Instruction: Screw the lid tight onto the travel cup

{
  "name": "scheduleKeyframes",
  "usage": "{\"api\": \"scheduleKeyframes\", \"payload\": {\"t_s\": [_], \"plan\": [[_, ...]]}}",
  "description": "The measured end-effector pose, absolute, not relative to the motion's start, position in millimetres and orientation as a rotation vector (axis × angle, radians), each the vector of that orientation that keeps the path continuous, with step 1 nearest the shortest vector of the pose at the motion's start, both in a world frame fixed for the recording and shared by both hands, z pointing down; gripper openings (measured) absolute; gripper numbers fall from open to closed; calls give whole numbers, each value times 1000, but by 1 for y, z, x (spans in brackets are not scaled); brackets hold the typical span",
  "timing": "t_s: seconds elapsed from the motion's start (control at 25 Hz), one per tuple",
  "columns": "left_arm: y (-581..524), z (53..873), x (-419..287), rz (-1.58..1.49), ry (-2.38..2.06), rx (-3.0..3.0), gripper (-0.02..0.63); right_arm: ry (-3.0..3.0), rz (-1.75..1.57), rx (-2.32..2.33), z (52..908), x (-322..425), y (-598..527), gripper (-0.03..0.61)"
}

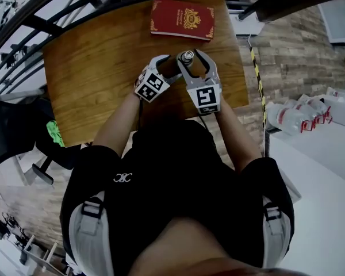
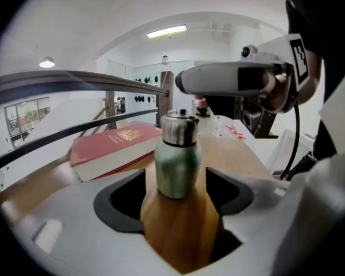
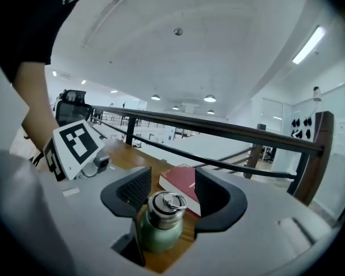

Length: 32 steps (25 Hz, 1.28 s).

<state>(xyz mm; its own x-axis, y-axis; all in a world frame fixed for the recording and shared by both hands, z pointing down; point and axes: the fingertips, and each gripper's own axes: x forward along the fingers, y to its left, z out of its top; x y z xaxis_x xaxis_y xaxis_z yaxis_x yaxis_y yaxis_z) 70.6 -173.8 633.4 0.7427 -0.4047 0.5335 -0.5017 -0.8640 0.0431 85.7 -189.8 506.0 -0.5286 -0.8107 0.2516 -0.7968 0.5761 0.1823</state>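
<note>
Count: two grippers, one travel cup (image 2: 176, 168), one lid (image 3: 164, 204), one red book (image 1: 181, 19), one table (image 1: 92, 79).

- Left gripper (image 2: 177, 183) is hovering, jaws spread. The cup is standing upright between them near mid-table, gaps showing on both sides.
- Right gripper (image 3: 172, 180) is straddling the lid on the cup, jaws spread, not pinching.
- Bare wood is lying open leftward.
- Book is sitting by the far edge.
- One railing (image 3: 230, 132) is running beyond.

Bright ceiling strip light (image 2: 167, 31), dim head view, fisheye-warped dark edges
</note>
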Motion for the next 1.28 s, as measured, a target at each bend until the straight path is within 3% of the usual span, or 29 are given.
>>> {"api": "scheduleKeyframes", "payload": {"t_s": [0.2, 0.28, 0.4, 0.52, 0.64, 0.72, 0.76, 1.28], "plan": [[-161, 583, 37, 645, -981, 2697, 377, -2579, 77, 1549, 457, 119, -182, 218], [-157, 555, 22, 583, -1105, 2657, 364, -2617, 78, 1610, 433, 128, -177, 173], [-151, 509, 0, 505, -1304, 2607, 341, -2655, 36, 1695, 400, 139, -168, 166], [-144, 453, -23, 398, -1510, 2559, 256, -2669, 28, 1778, 372, 150, -160, 163], [-129, 406, -48, 276, -1725, 2470, 127, -2628, 36, 1894, 356, 166, -148, 69], [-117, 384, -65, 242, -1865, 2401, 76, -2600, 31, 1949, 349, 174, -138, 3], [-110, 376, -72, 247, -1925, 2374, 54, -2595, 27, 1960, 346, 177, -134, 3], [-53, 342, -71, 255, -2065, 2313, 54, -2604, -150, 1829, 323, 167, -98, 3]]}}
